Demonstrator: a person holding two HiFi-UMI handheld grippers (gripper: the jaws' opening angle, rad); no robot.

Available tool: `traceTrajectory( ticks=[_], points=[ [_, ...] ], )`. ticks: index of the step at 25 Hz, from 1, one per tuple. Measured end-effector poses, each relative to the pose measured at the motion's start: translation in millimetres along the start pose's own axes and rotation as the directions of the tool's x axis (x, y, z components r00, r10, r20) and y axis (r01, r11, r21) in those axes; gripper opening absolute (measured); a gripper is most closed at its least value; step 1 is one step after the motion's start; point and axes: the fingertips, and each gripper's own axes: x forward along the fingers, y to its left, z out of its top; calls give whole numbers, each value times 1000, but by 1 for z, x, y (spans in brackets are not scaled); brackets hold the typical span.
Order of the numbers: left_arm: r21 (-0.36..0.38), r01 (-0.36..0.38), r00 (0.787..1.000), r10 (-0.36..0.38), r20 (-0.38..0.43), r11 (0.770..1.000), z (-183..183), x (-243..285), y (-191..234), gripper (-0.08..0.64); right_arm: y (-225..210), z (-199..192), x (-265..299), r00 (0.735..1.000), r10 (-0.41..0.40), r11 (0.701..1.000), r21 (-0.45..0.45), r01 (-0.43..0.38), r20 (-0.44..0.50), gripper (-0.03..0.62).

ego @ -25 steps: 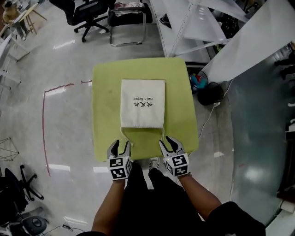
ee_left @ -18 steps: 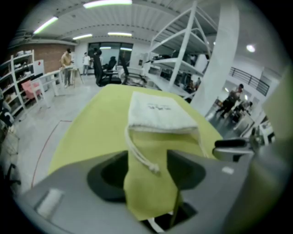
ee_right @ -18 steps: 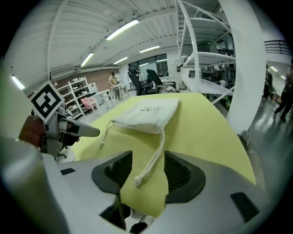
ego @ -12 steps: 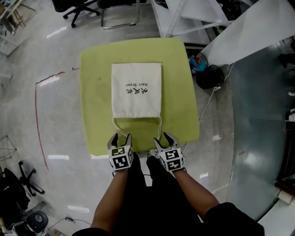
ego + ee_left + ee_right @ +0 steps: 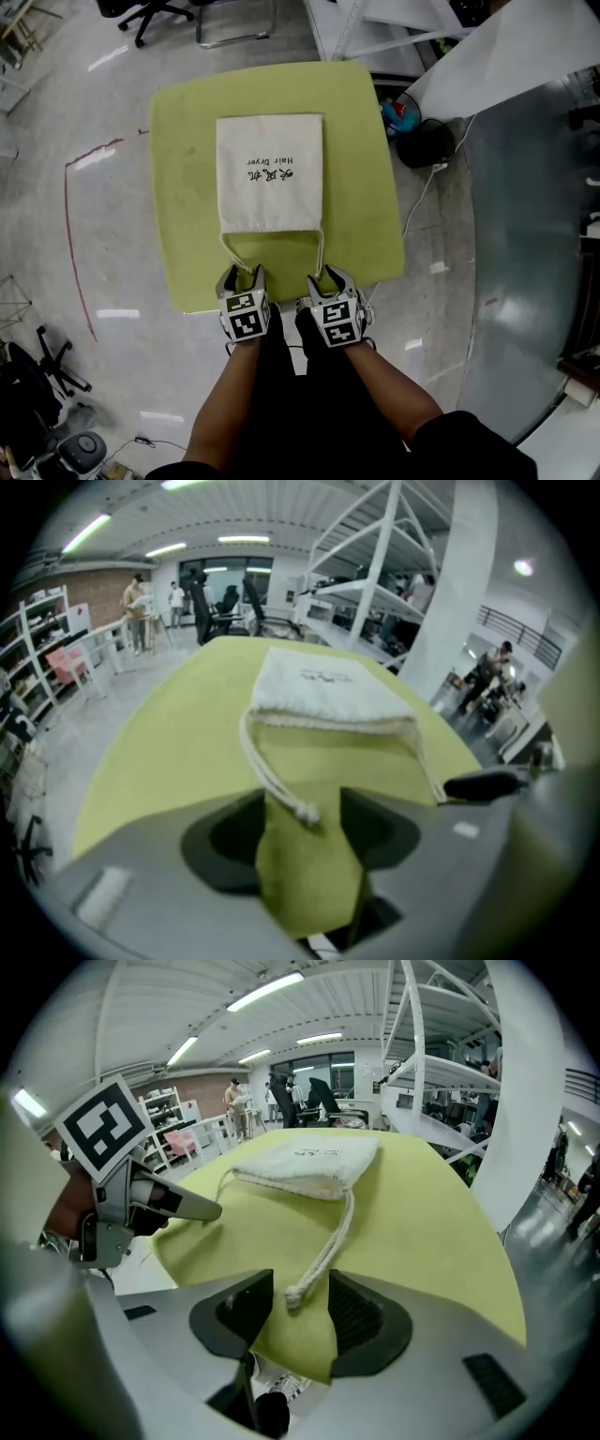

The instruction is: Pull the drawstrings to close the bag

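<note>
A cream drawstring bag (image 5: 270, 173) with dark print lies flat on the green table (image 5: 183, 187), its gathered mouth toward me. The left cord (image 5: 232, 255) and right cord (image 5: 322, 248) trail from its corners to the near edge. My left gripper (image 5: 242, 277) has the left cord's knotted end (image 5: 302, 808) lying loose between its jaws; the jaws are closing but the pads stand clear of it. My right gripper (image 5: 327, 279) likewise has the right cord's end (image 5: 292, 1296) between its closing jaws, untouched. Both grippers sit side by side at the table's near edge.
Office chairs (image 5: 141, 11) stand on the floor beyond the table. A black round object (image 5: 427, 150) with a white cable lies on the floor to the right. White shelving (image 5: 394, 23) stands at the back right. A red line (image 5: 70, 234) marks the floor at left.
Both grippers' jaws stand wider than a second ago, and the cord ends lie loose between them. The grippers have drawn closer together at the near edge.
</note>
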Motion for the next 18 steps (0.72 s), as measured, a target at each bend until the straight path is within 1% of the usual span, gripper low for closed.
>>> traceTrajectory(
  ticks=[3,5,6,7,9,11,13,16,18],
  points=[
    [11,-42,999,42,-10,999,-1,1,3,232,2,-4,2,999,-3,1000,-20,2,-37,176],
    [25,-76,997,76,-6,997,-1,1,4,181,2,-4,2,999,-5,1000,-18,4,-45,172],
    [32,-85,996,85,1,996,-1,1,4,176,2,-4,2,999,-5,1000,-15,4,-45,169],
    [37,-89,996,89,8,995,-2,0,5,176,2,-4,2,999,-5,1000,-11,5,-44,166],
    [44,-88,996,88,13,995,-4,0,6,167,3,-4,2,999,-5,1000,-1,5,-39,138],
    [44,-82,997,82,10,996,-4,0,6,159,4,-5,1,999,-2,1000,10,3,-35,94],
    [41,-79,997,79,7,996,-4,0,6,123,6,-6,2,999,1,1000,21,-1,-32,49],
    [34,-81,997,82,-4,996,-7,0,8,58,5,-9,3,999,14,999,40,-12,-40,40],
    [38,-75,997,76,-10,996,-7,-1,9,43,3,-10,1,999,18,999,43,-16,-46,38]
  ],
)
